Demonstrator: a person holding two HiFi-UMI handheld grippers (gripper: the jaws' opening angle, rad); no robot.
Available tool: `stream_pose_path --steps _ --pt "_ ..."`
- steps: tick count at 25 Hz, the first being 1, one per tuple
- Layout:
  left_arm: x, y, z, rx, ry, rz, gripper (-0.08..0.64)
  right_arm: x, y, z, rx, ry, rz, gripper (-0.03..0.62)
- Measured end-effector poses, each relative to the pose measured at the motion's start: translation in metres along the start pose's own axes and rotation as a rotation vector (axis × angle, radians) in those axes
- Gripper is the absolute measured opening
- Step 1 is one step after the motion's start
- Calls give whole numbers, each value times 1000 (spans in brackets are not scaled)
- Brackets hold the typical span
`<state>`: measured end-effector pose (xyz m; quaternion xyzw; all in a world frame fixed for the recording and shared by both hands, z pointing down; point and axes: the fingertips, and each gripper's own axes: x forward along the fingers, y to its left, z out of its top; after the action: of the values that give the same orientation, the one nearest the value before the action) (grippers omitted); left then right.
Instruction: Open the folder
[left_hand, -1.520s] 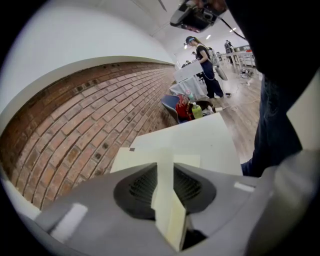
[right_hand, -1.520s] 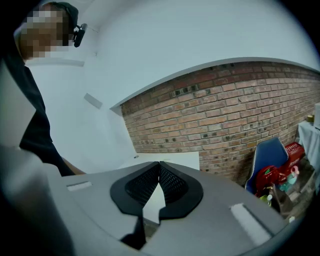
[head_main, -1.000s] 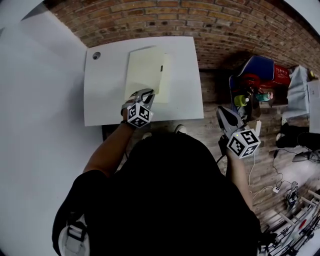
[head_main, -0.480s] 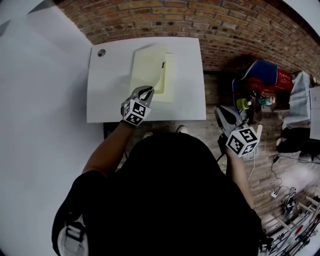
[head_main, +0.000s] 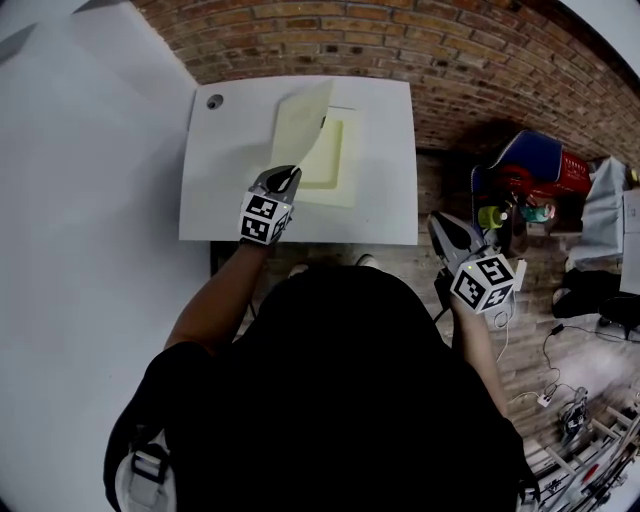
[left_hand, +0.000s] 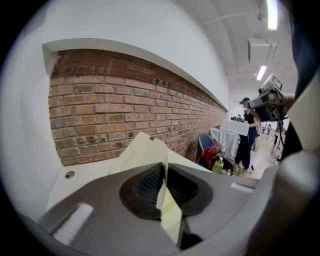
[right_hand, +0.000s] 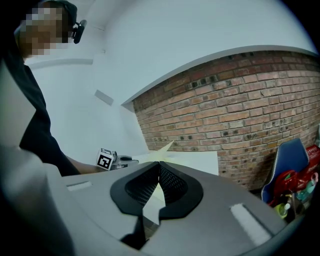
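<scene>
A pale yellow folder (head_main: 338, 166) lies on the white table (head_main: 225, 170). Its front cover (head_main: 300, 125) stands lifted, hinged along the far left side. My left gripper (head_main: 285, 178) has its jaws closing on the cover's near edge, and in the left gripper view the thin sheet (left_hand: 145, 152) runs pinched between the pads of the left gripper (left_hand: 164, 175). My right gripper (head_main: 445, 228) hangs off the table's right side, over the floor. In its own view the right gripper (right_hand: 159, 167) is shut with nothing between the pads.
A round hole (head_main: 214, 101) sits in the table's far left corner. A brick wall (head_main: 400, 40) runs behind the table. To the right stand a blue and red chair (head_main: 530, 165), a green bottle (head_main: 488, 215) and floor cables (head_main: 550, 380). A person (left_hand: 247, 135) stands far off.
My left gripper has risen and rolled, lifting the folder's cover from nearly flat to standing up. The right gripper has barely shifted.
</scene>
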<state>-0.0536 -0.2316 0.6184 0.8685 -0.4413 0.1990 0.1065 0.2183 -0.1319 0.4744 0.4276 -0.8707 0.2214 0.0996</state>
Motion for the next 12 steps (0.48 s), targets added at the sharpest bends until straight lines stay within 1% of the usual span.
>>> stream_pose_path --steps 3,5,10,12 --pt "-10 13 0 -95 -23 24 15 4 3 1 -1 2 8 2" --pt "-16 21 -1 -141 -36 36 15 7 5 0 -3 5 13 2" --pt "-27 40 -1 -193 -66 69 15 14 9 0 -16 13 22 2" --pt "-31 48 -2 -248 -91 75 15 16 11 -2 -20 15 24 2"
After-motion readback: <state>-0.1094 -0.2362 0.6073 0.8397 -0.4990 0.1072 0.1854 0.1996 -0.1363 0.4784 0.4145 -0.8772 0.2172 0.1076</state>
